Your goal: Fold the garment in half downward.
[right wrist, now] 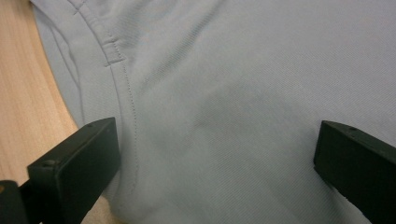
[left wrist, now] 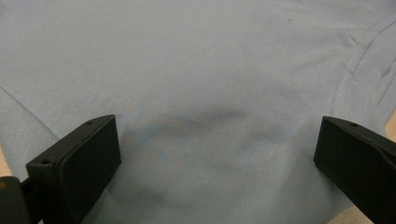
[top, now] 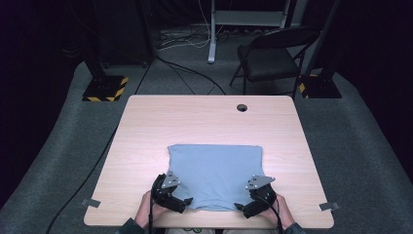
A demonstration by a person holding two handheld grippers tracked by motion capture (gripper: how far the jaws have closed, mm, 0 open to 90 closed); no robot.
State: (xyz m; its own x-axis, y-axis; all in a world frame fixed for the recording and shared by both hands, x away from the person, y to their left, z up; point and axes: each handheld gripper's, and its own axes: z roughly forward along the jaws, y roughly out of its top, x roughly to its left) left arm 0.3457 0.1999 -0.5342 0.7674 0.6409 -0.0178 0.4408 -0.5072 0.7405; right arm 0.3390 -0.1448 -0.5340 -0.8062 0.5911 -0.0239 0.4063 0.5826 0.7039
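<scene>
My blue shirt (top: 215,173) lies folded flat on the table (top: 146,122), close to my edge. My left gripper (top: 181,201) and right gripper (top: 242,207) sit at its two near corners, jaws wide apart, holding nothing yet. If I pinch just the top layer, I think the fold could come undone. If I pull unevenly, it could bunch up.

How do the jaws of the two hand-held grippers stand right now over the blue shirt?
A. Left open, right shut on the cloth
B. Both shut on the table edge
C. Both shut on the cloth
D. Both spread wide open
D: in each gripper view the black jaws stand far apart, with the blue shirt lying flat between them, for the left hand-held gripper and the right hand-held gripper alike.
</scene>
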